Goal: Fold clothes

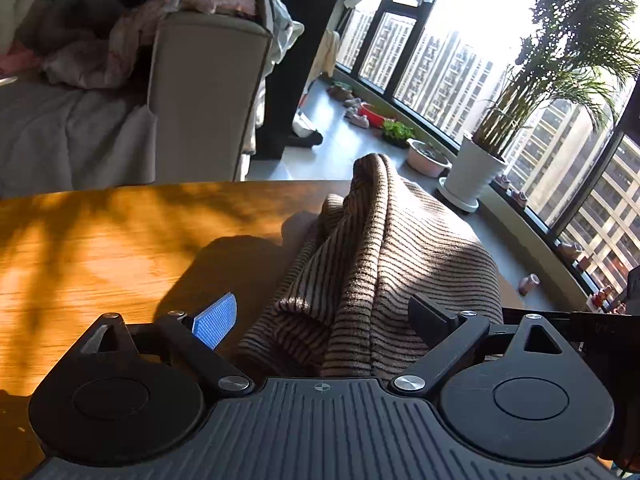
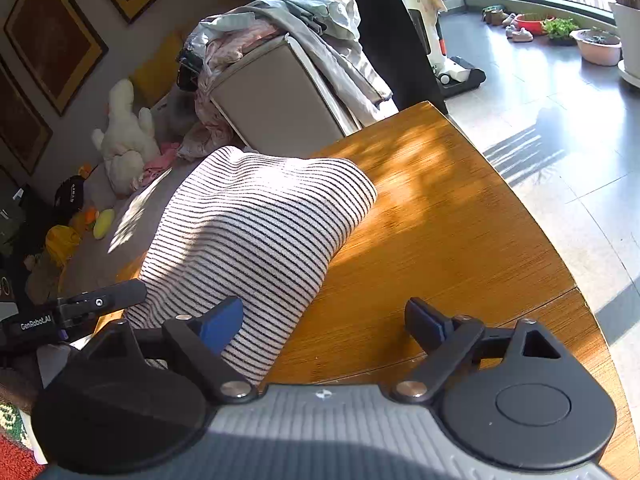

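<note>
Black finger linkages are filling the bottom of both wrist views, with the striped garment lying right against them. On the left side, the left gripper (image 1: 324, 316) is standing with its 2 fingers spread wide apart, a blue pad (image 1: 216, 318) showing on one and a dark pad on the other. The striped garment (image 1: 372, 264) is bunching up between those fingers in a tall rumpled heap, but neither pad is pressing on the cloth, so nothing is being gripped there. The heap is sitting on the wooden table (image 1: 100, 248), near its far edge on the window side, and sunlight is throwing leaf shadows across the wood.

From the right wrist view, the right gripper (image 2: 324, 320) is also standing spread, its 2 fingers well apart over the table (image 2: 440, 240). The same garment (image 2: 256, 232) is lying to the left, draped in a smooth mound, with its near hem passing just under the blue-padded finger (image 2: 222, 324); whether pad and cloth are touching cannot be told. The other finger is hovering over bare wood. A dark part of the other gripper is reaching in from the left edge, beside the garment.

Behind the table, a sofa arm (image 2: 276, 96) is carrying a pile of loose clothes (image 2: 288, 16), and a potted palm (image 1: 560, 60) is standing by the windows.
</note>
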A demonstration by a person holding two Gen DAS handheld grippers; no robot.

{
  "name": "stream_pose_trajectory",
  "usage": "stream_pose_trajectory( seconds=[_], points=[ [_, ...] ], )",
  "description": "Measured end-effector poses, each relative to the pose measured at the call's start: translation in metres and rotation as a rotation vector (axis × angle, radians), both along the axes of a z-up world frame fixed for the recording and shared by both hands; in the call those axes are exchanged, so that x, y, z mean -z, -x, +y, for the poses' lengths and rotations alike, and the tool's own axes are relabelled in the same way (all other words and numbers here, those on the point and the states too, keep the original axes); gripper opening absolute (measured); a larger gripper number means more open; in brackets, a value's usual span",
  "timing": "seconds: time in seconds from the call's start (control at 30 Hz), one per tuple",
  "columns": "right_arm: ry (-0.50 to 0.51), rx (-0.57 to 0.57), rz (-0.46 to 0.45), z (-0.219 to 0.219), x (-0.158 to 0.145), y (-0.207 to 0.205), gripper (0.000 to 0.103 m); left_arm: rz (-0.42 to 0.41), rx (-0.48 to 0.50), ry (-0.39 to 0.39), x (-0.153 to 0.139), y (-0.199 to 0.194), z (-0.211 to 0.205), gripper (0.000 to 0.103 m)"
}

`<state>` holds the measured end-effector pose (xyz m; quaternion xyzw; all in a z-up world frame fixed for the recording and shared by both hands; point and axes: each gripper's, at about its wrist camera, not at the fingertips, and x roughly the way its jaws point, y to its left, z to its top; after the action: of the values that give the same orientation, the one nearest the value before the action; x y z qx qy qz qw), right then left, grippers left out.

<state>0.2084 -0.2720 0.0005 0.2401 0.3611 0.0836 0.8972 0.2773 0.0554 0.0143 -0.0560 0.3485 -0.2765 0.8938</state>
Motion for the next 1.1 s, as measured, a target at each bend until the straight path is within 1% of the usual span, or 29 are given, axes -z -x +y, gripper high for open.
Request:
stream_pose_trajectory(
  seconds=[0.1,0.13,0.17,0.33,0.43,0.53,0.67,0.8,0.9,0.97,1.03,1.1],
  points=[
    [0.026,-0.025,-0.023,-0.006,0.003,0.0,0.089,0.047,0.019,0.007,0.015,-0.012,-0.005,0.094],
    [0.035,-0.034,-0.026,-0.006,0.003,-0.001,0.089,0.058,0.025,0.009,0.018,-0.014,-0.007,0.091],
    [0.045,-0.042,-0.027,-0.008,0.003,-0.003,0.09,0.06,0.029,0.011,0.018,-0.011,-0.009,0.085],
    [0.11,-0.101,-0.028,-0.009,0.003,-0.016,0.097,0.067,0.05,0.019,0.016,0.004,-0.016,0.085],
    [0.13,-0.104,-0.028,-0.012,0.001,-0.017,0.099,0.076,0.073,0.03,0.016,0.02,-0.018,0.085],
    [0.14,-0.089,-0.031,-0.018,0.001,-0.014,0.099,0.081,0.107,0.036,0.015,0.041,-0.023,0.086],
    [0.143,-0.039,-0.03,-0.025,0.002,-0.01,0.103,0.084,0.171,0.041,0.015,0.064,-0.031,0.087],
    [0.145,0.001,-0.022,-0.03,0.004,-0.006,0.103,0.08,0.193,0.035,0.012,0.077,-0.032,0.089],
    [0.161,-0.019,-0.006,-0.027,0.003,-0.003,0.103,0.07,0.145,0.054,0.003,0.076,-0.019,0.09],
    [0.186,-0.054,-0.009,-0.025,0.003,-0.001,0.103,0.044,0.084,0.066,-0.007,0.072,-0.006,0.091],
    [0.229,-0.081,-0.025,-0.02,0.005,0.001,0.103,0.02,0.01,0.081,-0.014,0.068,0.007,0.091],
    [0.297,-0.094,-0.054,-0.012,0.007,0.007,0.103,0.002,-0.086,0.071,-0.015,0.064,0.019,0.092]
  ],
)
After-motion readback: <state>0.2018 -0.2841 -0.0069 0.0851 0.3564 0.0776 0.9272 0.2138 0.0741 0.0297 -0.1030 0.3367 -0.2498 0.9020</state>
